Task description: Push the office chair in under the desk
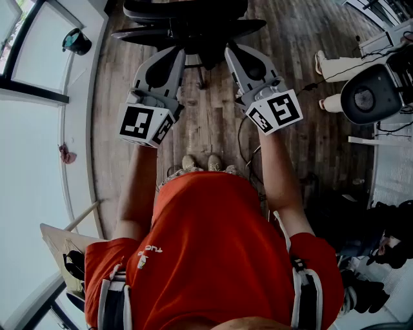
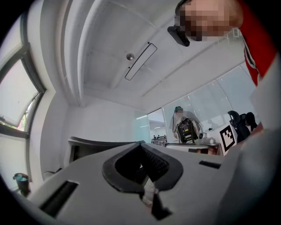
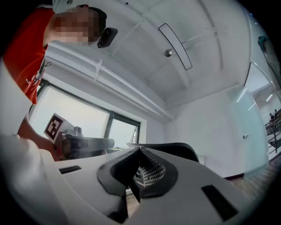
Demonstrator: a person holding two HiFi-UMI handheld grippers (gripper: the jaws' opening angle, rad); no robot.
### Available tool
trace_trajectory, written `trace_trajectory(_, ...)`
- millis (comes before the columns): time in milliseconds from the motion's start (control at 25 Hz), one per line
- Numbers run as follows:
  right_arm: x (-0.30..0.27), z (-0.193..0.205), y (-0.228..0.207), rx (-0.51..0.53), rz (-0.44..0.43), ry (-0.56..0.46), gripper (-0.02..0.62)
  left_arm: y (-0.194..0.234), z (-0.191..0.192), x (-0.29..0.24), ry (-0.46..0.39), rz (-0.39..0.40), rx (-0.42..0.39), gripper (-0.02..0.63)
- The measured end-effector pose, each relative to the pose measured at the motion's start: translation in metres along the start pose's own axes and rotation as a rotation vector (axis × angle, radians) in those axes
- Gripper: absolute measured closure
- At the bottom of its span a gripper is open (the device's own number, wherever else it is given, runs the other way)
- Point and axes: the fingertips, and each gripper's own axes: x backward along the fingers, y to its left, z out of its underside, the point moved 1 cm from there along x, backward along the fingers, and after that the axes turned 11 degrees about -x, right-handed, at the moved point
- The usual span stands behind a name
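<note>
As the black office chair (image 1: 187,13) should roll easily, I aim my closed, empty left gripper (image 1: 178,54) and right gripper (image 1: 230,51) at its stiff back.

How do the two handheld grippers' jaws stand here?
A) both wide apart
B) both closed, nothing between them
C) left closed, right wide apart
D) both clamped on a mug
B: the grey two-jaw left gripper and the grey two-jaw right gripper each show their jaws meeting with nothing between, in front of the black office chair.
</note>
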Motion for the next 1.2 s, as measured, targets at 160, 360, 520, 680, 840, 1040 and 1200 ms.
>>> trace_trajectory(160,0.002,-0.003,0.001,0.008,-0.018,-0.001,0.571,-0.003,-0.001,-0.001,0.0,-0.005,0.0,0.597)
trace_trajectory(360,0.004,-0.003,0.001,0.039,-0.047,0.018,0.571,-0.002,0.004,-0.001,0.015,-0.025,0.002,0.597)
trace_trajectory(520,0.007,-0.001,-0.011,0.043,-0.054,0.032,0.571,-0.003,0.012,-0.004,0.036,-0.039,-0.01,0.597)
trace_trajectory(680,0.009,0.001,-0.02,0.06,-0.082,0.05,0.57,0.002,0.019,-0.006,0.057,-0.074,-0.042,0.597)
trace_trajectory(840,0.006,0.007,-0.031,0.092,-0.099,0.08,0.569,0.013,0.024,-0.007,0.08,-0.108,-0.075,0.597)
trace_trajectory(1040,-0.003,0.011,-0.045,0.12,-0.086,0.115,0.569,0.037,0.032,-0.009,0.113,-0.124,-0.117,0.595)
trace_trajectory(1200,-0.015,0.02,-0.059,0.196,-0.08,0.194,0.568,0.059,0.045,-0.009,0.153,-0.115,-0.169,0.595)
